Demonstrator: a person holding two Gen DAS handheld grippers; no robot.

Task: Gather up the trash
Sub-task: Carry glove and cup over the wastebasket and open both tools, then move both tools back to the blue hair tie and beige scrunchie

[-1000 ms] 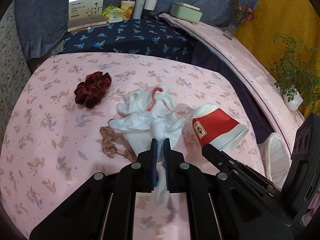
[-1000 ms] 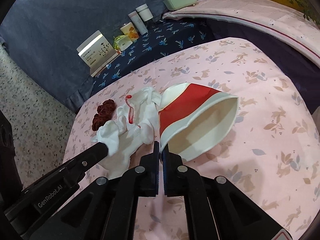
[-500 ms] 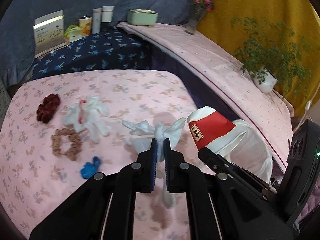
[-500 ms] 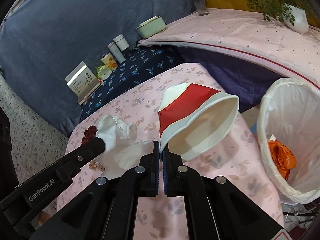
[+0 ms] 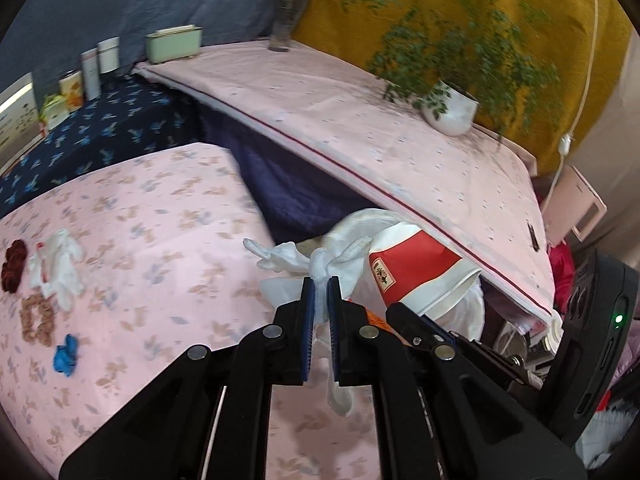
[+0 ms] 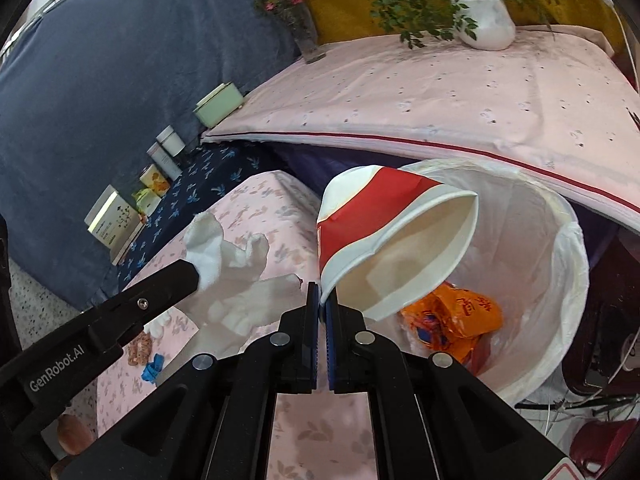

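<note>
Beside the pink bed (image 5: 152, 216), a white-lined bin (image 6: 560, 248) holding an orange wrapper (image 6: 452, 316) is seen under the edge of a pink-covered ledge (image 6: 460, 96). Scrunchies (image 5: 36, 316), a glove (image 5: 60, 264) and a blue scrap (image 5: 66, 354) are left on the bed. A squashed red-and-white cup (image 6: 384, 216) is pinched by its rim in the closed right gripper (image 6: 322, 304) over the bin. A crumpled white tissue (image 5: 320, 264) is clamped in the left gripper (image 5: 320, 292) at the bed's edge.
</note>
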